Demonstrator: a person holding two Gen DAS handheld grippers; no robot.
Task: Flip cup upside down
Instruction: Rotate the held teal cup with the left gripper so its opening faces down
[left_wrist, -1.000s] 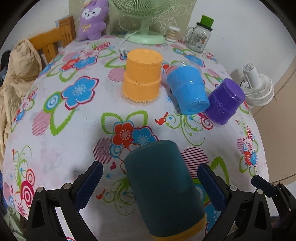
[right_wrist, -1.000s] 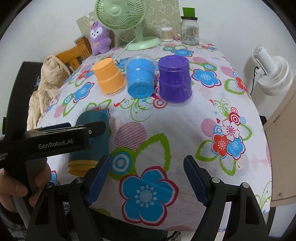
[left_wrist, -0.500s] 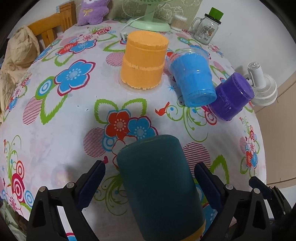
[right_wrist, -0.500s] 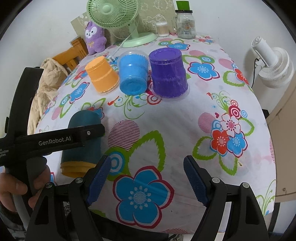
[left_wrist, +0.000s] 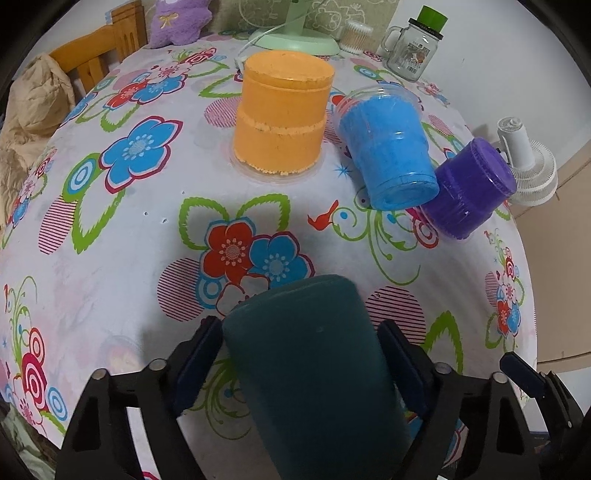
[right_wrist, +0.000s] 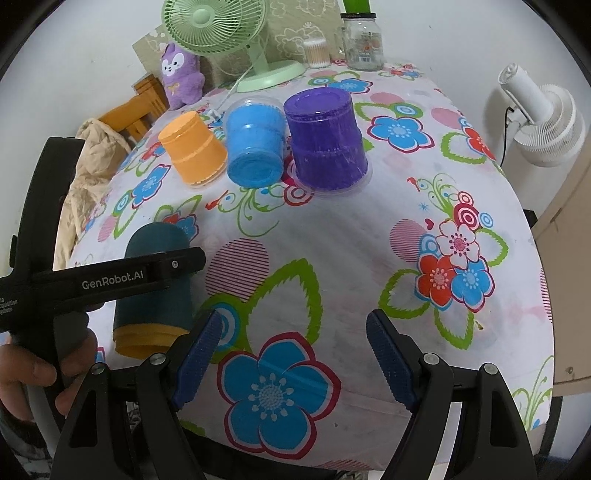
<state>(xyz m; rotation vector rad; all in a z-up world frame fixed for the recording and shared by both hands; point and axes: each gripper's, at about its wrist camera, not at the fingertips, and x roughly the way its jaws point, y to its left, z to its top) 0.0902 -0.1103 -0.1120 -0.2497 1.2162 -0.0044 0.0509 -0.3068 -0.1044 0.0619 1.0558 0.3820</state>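
Observation:
A dark teal cup (left_wrist: 314, 373) with a yellow rim stands upside down near the table's front edge; it also shows in the right wrist view (right_wrist: 153, 284). My left gripper (left_wrist: 299, 354) is shut on it, both blue pads against its sides. My right gripper (right_wrist: 291, 354) is open and empty over the tablecloth, to the right of the teal cup. An orange cup (left_wrist: 282, 114) and a purple cup (left_wrist: 467, 188) stand upside down further back. A blue cup (left_wrist: 389, 149) lies tilted between them.
The round table has a flowered cloth (left_wrist: 110, 221). A green fan (right_wrist: 221, 37), a glass jar (left_wrist: 413, 48), a cotton-swab box (right_wrist: 317, 52) and a purple plush (right_wrist: 183, 74) stand at the back. A white fan (right_wrist: 535, 114) stands off the right side, a wooden chair (left_wrist: 92, 59) at the left.
My left gripper's pads have closed in onto the sides of the teal cup and the gripper has moved forward. The right gripper has barely moved.

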